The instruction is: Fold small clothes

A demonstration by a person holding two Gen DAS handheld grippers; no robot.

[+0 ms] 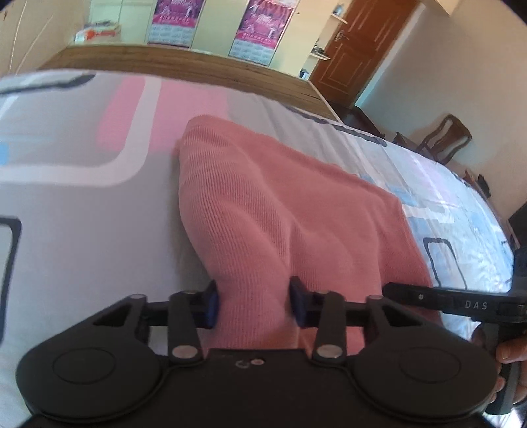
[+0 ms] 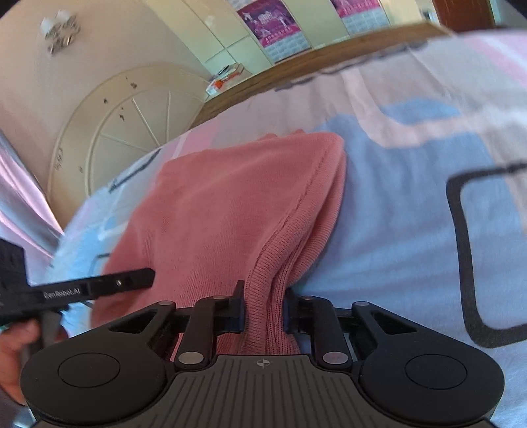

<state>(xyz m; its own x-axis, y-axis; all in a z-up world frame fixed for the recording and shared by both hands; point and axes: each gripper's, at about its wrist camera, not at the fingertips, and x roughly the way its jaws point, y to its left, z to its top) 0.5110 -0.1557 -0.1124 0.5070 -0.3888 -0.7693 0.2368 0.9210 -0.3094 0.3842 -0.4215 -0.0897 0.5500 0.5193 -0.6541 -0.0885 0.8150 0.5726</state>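
Note:
A pink knit garment [image 1: 263,204] lies on the patterned bedsheet [image 1: 82,197], its near edge lifted. My left gripper [image 1: 253,304] is shut on the garment's near left edge, fabric bunched between the blue pads. My right gripper [image 2: 265,307] is shut on the garment's [image 2: 230,204] near right edge, at a ribbed hem, with the cloth rising between its fingers. Each gripper shows at the side of the other's view: the right one in the left wrist view [image 1: 461,303], the left one in the right wrist view [image 2: 82,289].
The bed's wooden footboard [image 1: 197,66] runs along the far side. Cupboards with pink calendars [image 1: 260,26], a brown door [image 1: 355,49] and a wooden chair [image 1: 441,141] stand beyond. The sheet [image 2: 411,214] stretches around the garment.

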